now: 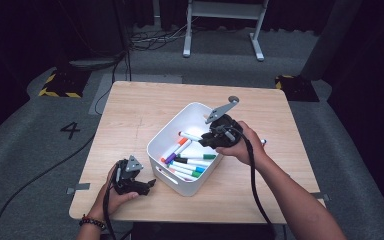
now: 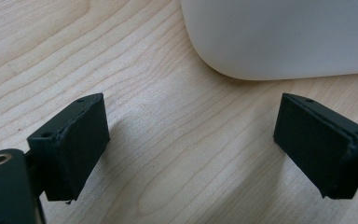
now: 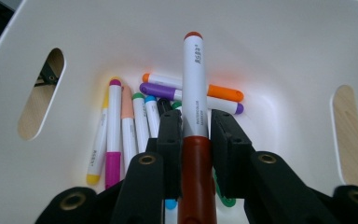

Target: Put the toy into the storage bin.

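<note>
1. At the left of the high view, the left tongs [image 1: 149, 184] rest low on the wooden counter [image 1: 145, 107], near its front edge and just beside the near left corner of the white bin [image 1: 166, 134].
2. In the left gripper view those tongs [image 2: 191, 140] stand spread wide, with bare wood grain between the pads and nothing gripped; the bin's rounded white wall [image 2: 279, 42] lies just beyond them.
3. The bin sits mid-counter, turned at an angle, holding loose markers [image 1: 190, 162] with green, blue, purple and orange caps.
4. Further right, the right tongs [image 1: 203, 138] hang over the bin's right side, in the person's right hand [image 1: 240, 142].
5. In the right gripper view the right tongs [image 3: 196, 135] are pinched on a red marker [image 3: 195, 102]: white barrel with printed lettering, dark red cap at the near end, small red tip at the far end.
6. Its long axis runs straight along the jaws, pointing away from the hand toward the bin's far wall, above the markers lying on the floor of the bin.
</note>
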